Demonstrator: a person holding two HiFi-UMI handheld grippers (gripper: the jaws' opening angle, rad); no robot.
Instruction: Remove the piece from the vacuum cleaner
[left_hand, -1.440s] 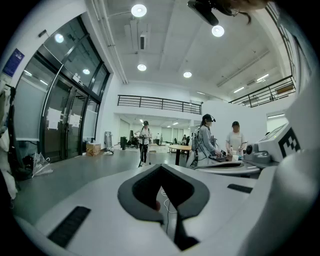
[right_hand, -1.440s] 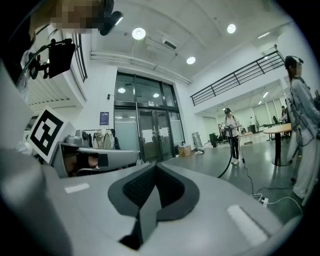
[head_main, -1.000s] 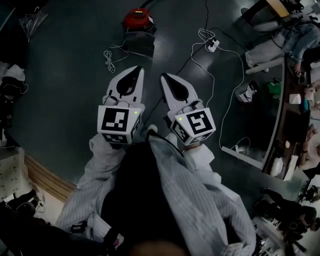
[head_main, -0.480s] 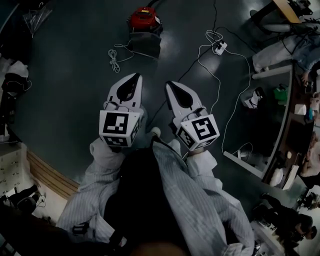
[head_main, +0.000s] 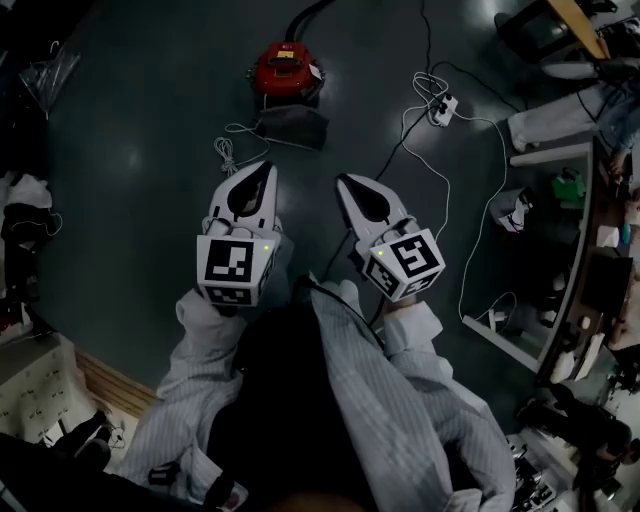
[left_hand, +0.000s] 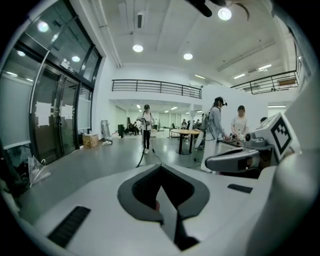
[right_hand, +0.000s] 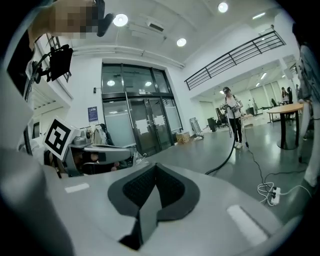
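1. Both my claws are pinched fully closed with nothing between them. The left gripper (head_main: 262, 172) and the right gripper (head_main: 348, 185) sit side by side, noses toward 12 o'clock. I read this as a ready carry, since nothing is within reach.
2. The vacuum cleaner (head_main: 287, 68) stands on the floor (head_main: 130, 150) at 12 o'clock, well apart from both tips. A grey part (head_main: 290, 128) lies against its near side. That is probably the piece to pull off, but I cannot be sure from here.
3. Its black hose (head_main: 305, 18) leaves from the far side, so the near side is the free one to come in on.
4. A coiled white cable (head_main: 226, 152) lies at 11 o'clock of my left tip, near the grey part. The power strip (head_main: 444, 104) and its loose cords spread at 1 to 2 o'clock.
5. The bare floor at 9 to 10 o'clock offers the widest room. The desks at 3 o'clock stand well clear.
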